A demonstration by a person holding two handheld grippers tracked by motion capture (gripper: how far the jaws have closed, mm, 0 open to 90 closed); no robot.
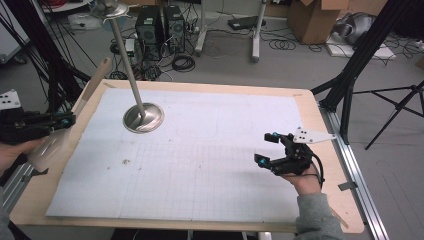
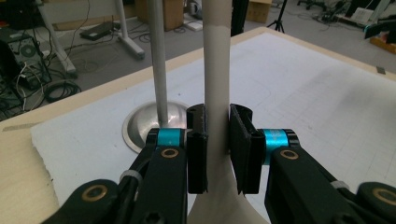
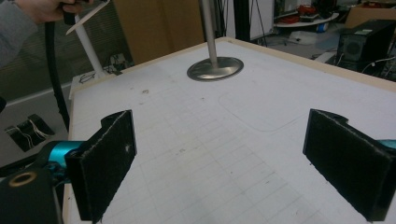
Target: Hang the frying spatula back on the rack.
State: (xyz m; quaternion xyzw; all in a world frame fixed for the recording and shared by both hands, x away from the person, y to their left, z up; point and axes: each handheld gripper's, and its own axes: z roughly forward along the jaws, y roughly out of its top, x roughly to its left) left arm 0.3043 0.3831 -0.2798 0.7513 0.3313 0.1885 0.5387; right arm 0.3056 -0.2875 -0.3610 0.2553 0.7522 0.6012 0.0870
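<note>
The right gripper (image 1: 268,148) rests on the white mat (image 1: 210,165) near the table's right edge, jaws spread wide with nothing between them. The left gripper (image 2: 217,140) clamps the handle of a beige spatula (image 2: 217,70), lifted at the table's left edge, near the metal stand (image 1: 143,118).

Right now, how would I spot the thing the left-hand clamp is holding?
Find the white table, then its left edge. There the left gripper pinches a pale spatula, handle slanting up and away. Unlike the nearby metal stand, it is beige, flat-bladed and off the table.
</note>
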